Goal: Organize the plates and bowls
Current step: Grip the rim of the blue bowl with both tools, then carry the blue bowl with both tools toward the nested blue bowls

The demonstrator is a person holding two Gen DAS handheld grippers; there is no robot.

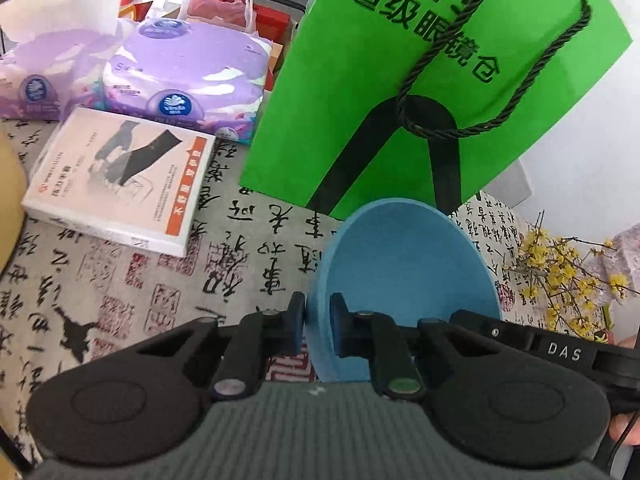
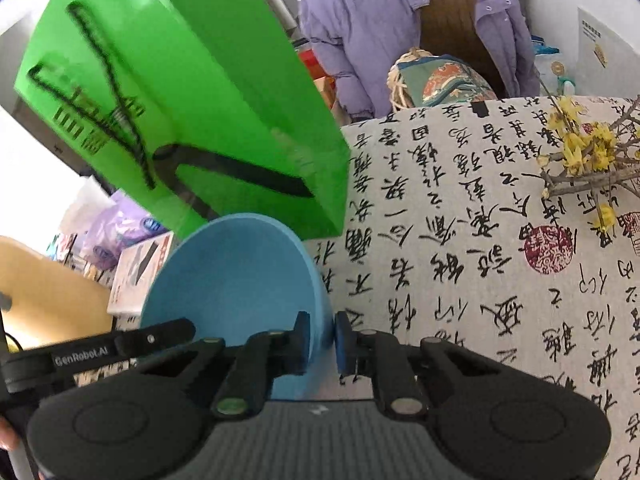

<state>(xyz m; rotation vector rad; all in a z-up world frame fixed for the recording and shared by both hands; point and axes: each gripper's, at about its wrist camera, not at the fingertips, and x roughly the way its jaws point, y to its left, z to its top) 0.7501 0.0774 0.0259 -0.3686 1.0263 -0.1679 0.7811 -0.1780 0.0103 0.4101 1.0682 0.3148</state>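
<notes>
A blue bowl [image 1: 404, 276] is held between both grippers above the calligraphy tablecloth [image 1: 120, 304]. My left gripper [image 1: 318, 324] is shut on the bowl's left rim, one finger outside and one inside. My right gripper [image 2: 322, 340] is shut on the same bowl [image 2: 236, 276] at its right rim. Each view shows the other gripper at the bowl's far side. The bowl is empty and tilted, its opening toward the cameras.
A green paper bag [image 1: 420, 80] stands right behind the bowl. A white box [image 1: 120, 180] and purple tissue packs [image 1: 188, 72] lie to the left. Yellow flower twigs [image 1: 560, 276] lie to the right. A chair with a purple jacket [image 2: 400, 20] stands beyond the table edge.
</notes>
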